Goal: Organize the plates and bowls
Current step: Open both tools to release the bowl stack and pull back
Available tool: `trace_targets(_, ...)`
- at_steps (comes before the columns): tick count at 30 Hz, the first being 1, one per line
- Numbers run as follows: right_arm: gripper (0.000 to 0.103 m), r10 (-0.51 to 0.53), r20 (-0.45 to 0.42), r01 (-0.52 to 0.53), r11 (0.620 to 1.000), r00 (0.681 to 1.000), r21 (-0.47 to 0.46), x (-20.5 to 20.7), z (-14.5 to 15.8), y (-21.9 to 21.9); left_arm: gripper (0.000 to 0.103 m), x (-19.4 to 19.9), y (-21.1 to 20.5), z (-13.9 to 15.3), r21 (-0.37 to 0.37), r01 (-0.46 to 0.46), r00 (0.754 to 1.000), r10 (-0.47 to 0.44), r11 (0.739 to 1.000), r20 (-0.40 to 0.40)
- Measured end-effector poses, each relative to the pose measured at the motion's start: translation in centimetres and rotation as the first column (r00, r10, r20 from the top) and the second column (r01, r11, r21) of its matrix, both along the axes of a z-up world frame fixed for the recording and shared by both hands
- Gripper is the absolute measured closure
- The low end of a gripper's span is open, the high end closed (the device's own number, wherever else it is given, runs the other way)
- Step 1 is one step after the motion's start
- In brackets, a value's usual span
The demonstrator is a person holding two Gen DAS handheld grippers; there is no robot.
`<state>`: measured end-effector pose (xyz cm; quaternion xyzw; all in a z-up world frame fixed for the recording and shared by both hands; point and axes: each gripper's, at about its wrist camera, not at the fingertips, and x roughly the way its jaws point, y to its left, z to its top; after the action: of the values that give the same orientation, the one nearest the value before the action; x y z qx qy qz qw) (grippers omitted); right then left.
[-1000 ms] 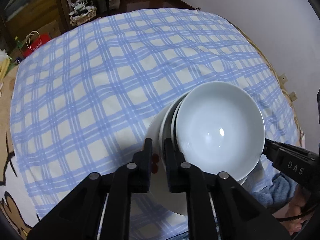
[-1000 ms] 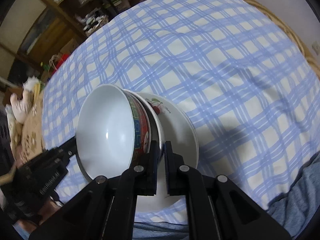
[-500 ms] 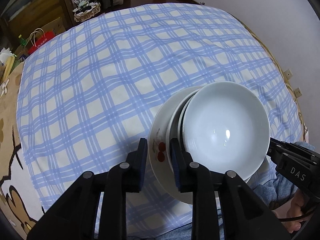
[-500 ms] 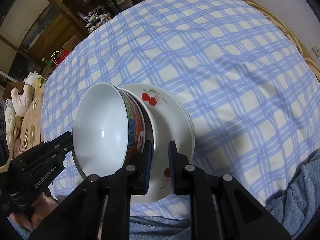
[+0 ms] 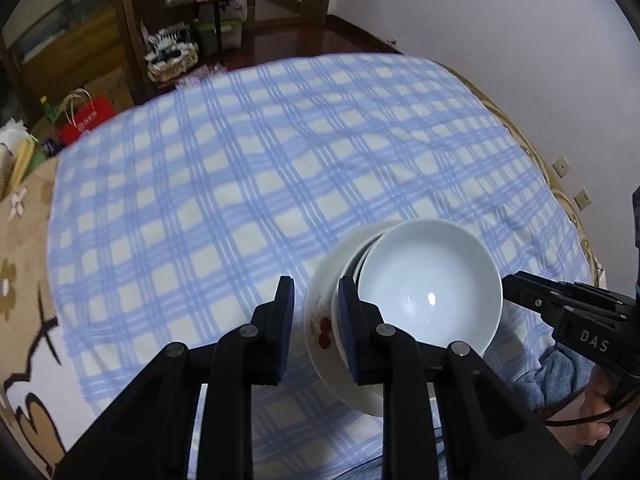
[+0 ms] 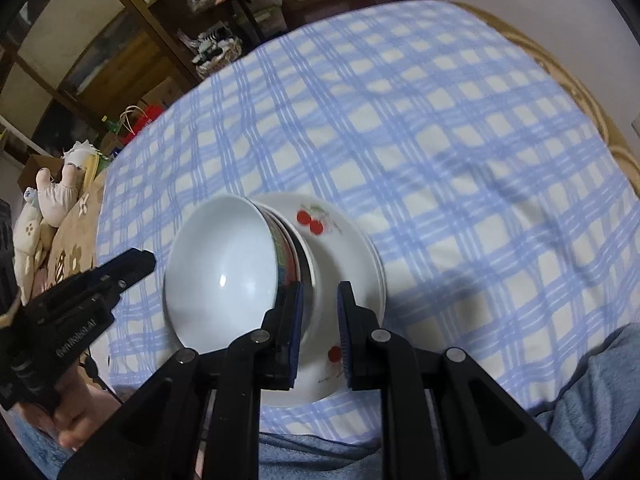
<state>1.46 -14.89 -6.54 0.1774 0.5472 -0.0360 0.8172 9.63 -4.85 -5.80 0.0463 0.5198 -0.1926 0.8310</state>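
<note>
A white bowl (image 5: 428, 288) (image 6: 224, 268) with a red and green band outside sits nested in another bowl, on a white cherry-printed plate (image 5: 330, 264) (image 6: 332, 240) at the near edge of the table. My left gripper (image 5: 315, 292) hovers over the plate's left rim; its pads stand apart and press on nothing. On the stack's other side my right gripper (image 6: 320, 292) has its jaws opening, and the plate shows through the gap, untouched. Each gripper also shows in the other's view: right gripper (image 5: 520, 288), left gripper (image 6: 136, 262).
A blue and white checked cloth (image 5: 240, 184) covers the round table with a rattan edge (image 6: 592, 104). Dark wooden shelves (image 5: 132, 20), a red bag (image 5: 86, 120) and soft toys (image 6: 52, 196) lie beyond. The person's blue-clad lap (image 6: 580, 412) is at the near edge.
Both grippers have widened their jaws and lifted away from the stack's rims. The bowls and plate have stayed in place on the cloth.
</note>
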Motion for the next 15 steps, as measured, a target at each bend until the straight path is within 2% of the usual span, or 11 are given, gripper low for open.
trace_targets(1, 0.077, -0.001, 0.013, 0.001, 1.0, 1.0, -0.008, -0.3, 0.5, 0.1, 0.078, -0.2, 0.1, 0.4, 0.01, -0.001, 1.0, 0.001, 1.0, 0.017)
trace_targets(2, 0.067, 0.004, 0.037, -0.004, 1.0, 0.999, -0.015, -0.6, 1.0, 0.2, 0.072, -0.5, 0.1, 0.8, 0.019, -0.004, 0.999, 0.003, 1.0, 0.033)
trace_targets(3, 0.057, 0.013, 0.062, -0.012, 1.0, 0.998, -0.017, -0.9, 1.6, 0.2, 0.06, -0.8, 0.3, 1.2, 0.027, -0.011, 0.999, 0.01, 1.0, 0.048)
trace_targets(5, 0.05, 0.031, 0.103, -0.027, 0.999, 0.994, -0.035, -1.6, 2.8, 0.6, 0.049, -1.7, 0.8, 2.2, 0.028, -0.025, 0.995, 0.022, 0.999, 0.093)
trace_targets(8, 0.041, 0.046, 0.173, -0.036, 0.997, 0.984, -0.063, -2.9, 4.9, 0.7, 0.041, -2.9, 1.2, 3.7, 0.049, -0.033, 0.986, 0.024, 0.998, 0.162)
trace_targets(9, 0.037, 0.049, 0.201, -0.036, 0.997, 0.978, -0.067, -3.4, 5.7, 0.7, 0.036, -3.3, 1.3, 4.2, 0.055, -0.033, 0.984, 0.023, 0.998, 0.178)
trace_targets(12, 0.031, 0.054, 0.249, -0.035, 0.996, 0.967, -0.08, -4.7, 7.4, 0.7, 0.03, -4.4, 1.6, 5.7, 0.063, -0.034, 0.977, 0.02, 0.997, 0.213)
trace_targets(13, 0.03, 0.054, 0.267, -0.032, 0.996, 0.962, -0.085, -5.2, 8.1, 0.6, 0.028, -4.9, 1.8, 6.2, 0.069, -0.038, 0.971, 0.021, 0.997, 0.236)
trace_targets(15, 0.022, 0.057, 0.303, -0.031, 0.995, 0.951, -0.092, -6.3, 9.1, 0.4, 0.017, -6.2, 2.1, 7.4, 0.08, -0.054, 0.951, 0.027, 0.995, 0.308)
